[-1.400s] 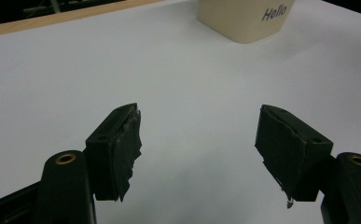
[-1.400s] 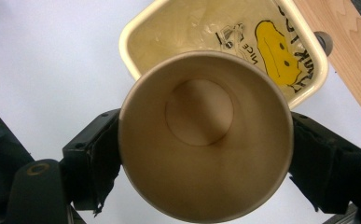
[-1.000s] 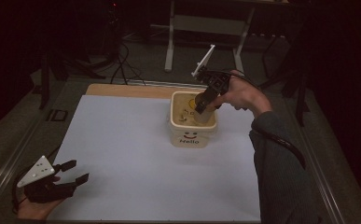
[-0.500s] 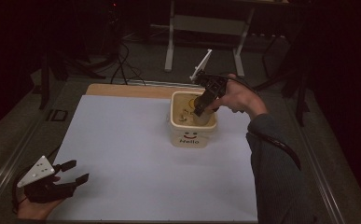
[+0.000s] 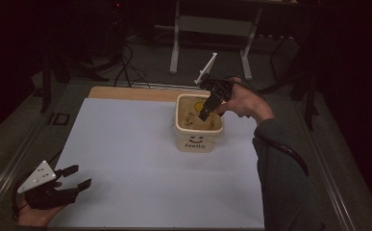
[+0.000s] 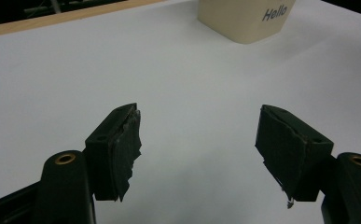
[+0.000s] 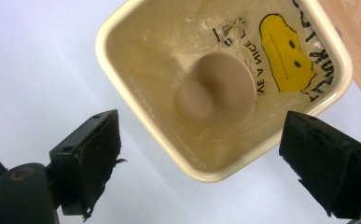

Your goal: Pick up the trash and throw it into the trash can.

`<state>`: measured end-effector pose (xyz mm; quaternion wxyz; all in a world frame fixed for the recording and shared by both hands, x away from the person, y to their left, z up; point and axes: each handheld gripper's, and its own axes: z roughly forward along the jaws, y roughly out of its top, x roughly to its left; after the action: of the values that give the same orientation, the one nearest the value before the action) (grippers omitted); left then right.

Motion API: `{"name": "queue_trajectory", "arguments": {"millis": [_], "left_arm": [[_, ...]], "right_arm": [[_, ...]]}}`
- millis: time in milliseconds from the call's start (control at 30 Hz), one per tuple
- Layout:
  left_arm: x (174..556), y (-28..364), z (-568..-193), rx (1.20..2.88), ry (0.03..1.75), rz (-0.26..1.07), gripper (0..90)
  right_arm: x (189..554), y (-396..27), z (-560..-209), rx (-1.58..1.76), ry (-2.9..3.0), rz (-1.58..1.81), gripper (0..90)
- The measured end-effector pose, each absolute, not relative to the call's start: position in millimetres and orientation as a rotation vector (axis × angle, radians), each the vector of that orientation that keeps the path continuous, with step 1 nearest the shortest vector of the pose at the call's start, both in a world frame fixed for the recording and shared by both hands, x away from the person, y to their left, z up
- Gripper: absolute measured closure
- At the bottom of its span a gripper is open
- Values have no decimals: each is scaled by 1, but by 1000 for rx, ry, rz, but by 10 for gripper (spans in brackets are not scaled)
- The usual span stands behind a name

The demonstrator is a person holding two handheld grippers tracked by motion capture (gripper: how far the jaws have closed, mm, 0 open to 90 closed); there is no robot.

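Observation:
A cream square bin [image 5: 198, 137] marked "Hello" stands on the white sheet, right of centre. My right gripper [image 5: 206, 114] hangs just over its mouth, pointing down. In the right gripper view the right gripper [image 7: 201, 158] is open wide above the bin [image 7: 136, 116]. The bin is lined with a clear bag printed with a yellow smiley [image 7: 288, 51]. A blurred tan rounded object [image 7: 215, 88] sits between the jaws and the bin floor, held by nothing. My left gripper [image 5: 80, 176] rests open near the table's front left corner, and the left gripper [image 6: 197, 149] has nothing between its jaws.
The white sheet [image 5: 126, 154] covers most of the table. A strip of wooden board [image 5: 130, 93] shows along its far edge. Metal stand legs [image 5: 176, 48] and cables lie on the dark floor beyond. The bin [image 6: 243, 18] appears far ahead in the left gripper view.
The right hand and gripper have shifted slightly over the bin. The left gripper has not moved.

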<state>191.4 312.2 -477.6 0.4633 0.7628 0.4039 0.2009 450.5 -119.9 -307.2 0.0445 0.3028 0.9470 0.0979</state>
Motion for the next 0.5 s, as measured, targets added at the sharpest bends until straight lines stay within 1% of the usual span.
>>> {"name": "queue_trajectory", "arguments": {"millis": [400,500], "left_arm": [[192,312,-478,1879,994,493,307],[192,312,-478,1877,994,494,306]], "right_arm": [[446,-128,-309,904,2902,327,139],[444,-130,-306,907,2904,376,149]]}}
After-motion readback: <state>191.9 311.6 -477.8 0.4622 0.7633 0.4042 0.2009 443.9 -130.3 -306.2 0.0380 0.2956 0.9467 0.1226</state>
